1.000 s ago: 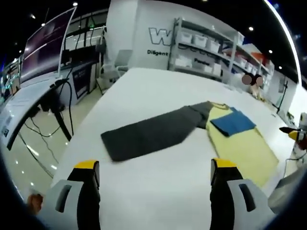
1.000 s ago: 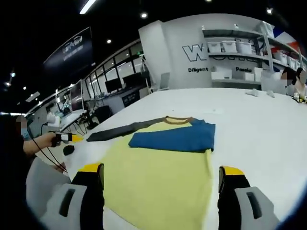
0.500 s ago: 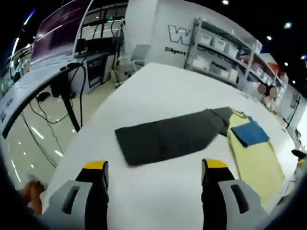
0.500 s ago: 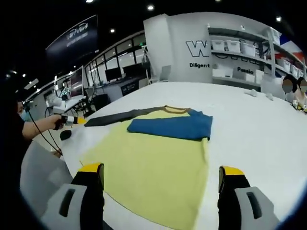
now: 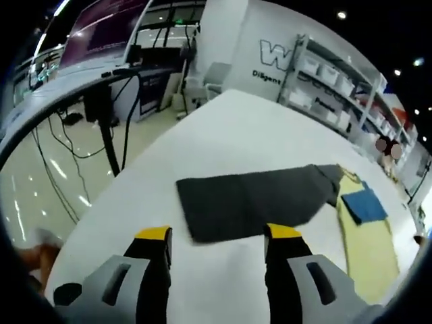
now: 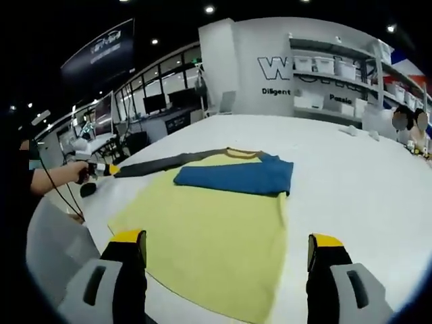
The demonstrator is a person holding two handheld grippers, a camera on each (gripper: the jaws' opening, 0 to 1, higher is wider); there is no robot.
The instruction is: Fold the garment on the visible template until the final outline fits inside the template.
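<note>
The yellow shirt [image 6: 216, 236] lies flat on the white worktop [image 6: 351, 182], its blue sleeve [image 6: 236, 177] folded across the chest and grey sleeve [image 5: 253, 202] stretched out, with both the left hand-held gripper [image 5: 217, 236] and right hand-held gripper [image 6: 226, 241] spread wide, empty.

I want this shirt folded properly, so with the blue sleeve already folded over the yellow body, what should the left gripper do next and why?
Probably lower the left gripper onto the near end of the dark grey sleeve and close. Its jaws are open just short of that edge, and the sleeve lies stretched out on the white table, while the blue sleeve is folded across the yellow body.
</note>
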